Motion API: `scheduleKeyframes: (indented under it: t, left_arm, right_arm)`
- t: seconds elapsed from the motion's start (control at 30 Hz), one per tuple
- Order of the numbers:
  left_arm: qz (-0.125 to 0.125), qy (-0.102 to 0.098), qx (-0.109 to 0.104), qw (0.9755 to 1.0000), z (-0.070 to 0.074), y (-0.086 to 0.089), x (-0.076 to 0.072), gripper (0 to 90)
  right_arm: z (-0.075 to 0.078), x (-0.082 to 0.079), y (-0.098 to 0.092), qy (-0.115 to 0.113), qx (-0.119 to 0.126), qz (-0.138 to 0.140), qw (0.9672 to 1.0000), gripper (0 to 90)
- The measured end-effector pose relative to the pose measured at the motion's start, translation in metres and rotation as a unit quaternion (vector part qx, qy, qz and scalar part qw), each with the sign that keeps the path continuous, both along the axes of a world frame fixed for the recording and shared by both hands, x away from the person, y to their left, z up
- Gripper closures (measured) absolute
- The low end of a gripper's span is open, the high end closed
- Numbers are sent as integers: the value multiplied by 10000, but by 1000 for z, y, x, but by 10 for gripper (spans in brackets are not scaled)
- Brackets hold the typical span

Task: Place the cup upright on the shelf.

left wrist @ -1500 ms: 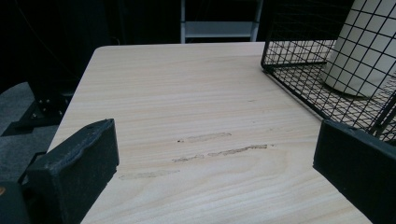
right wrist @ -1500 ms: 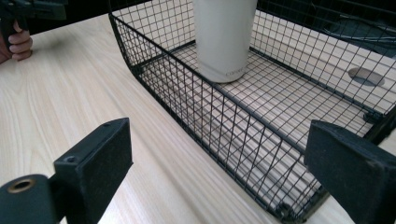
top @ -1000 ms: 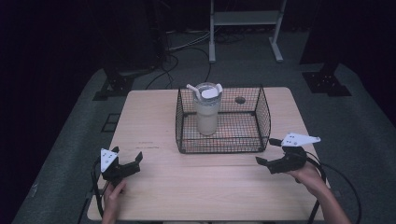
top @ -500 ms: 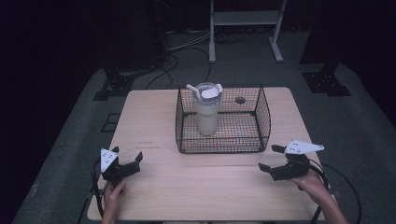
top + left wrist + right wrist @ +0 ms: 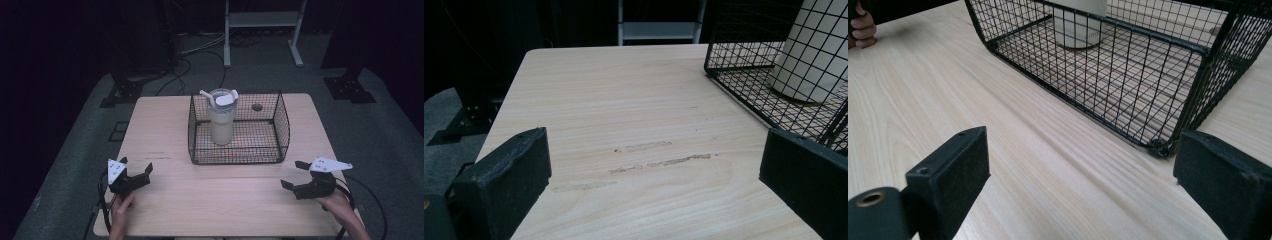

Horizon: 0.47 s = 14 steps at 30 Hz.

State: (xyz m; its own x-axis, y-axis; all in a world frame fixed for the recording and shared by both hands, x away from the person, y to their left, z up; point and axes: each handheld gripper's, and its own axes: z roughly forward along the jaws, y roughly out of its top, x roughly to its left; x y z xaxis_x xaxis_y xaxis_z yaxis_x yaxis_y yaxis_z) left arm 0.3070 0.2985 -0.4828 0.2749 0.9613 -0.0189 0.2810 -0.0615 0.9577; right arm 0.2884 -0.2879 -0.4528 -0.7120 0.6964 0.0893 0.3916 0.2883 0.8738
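The left tongs (image 5: 134,176) rest low over the near left corner of the worktop (image 5: 165,135), jaws spread wide with nothing between them. The right tongs (image 5: 298,174) sit near the right front edge, jaws also wide and empty, aimed toward the basket's near corner. Between and beyond them stands a black wire basket (image 5: 239,156) in the middle of the worktop. Inside its left part a pale tumbler (image 5: 221,122) stands upright, with a lid and a white straw (image 5: 206,96). Faint scuff marks (image 5: 659,161) streak the wood ahead of the left tongs.
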Motion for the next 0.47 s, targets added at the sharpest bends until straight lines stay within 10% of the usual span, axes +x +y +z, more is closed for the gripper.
scheduleKeyframes:
  t: [0.47]
  left_arm:
    - [2, 3, 6, 10000, 0, 0, 0, 0]
  right_arm:
    - [-18, -20, -2, 66, 104, -106, 9999, 71]
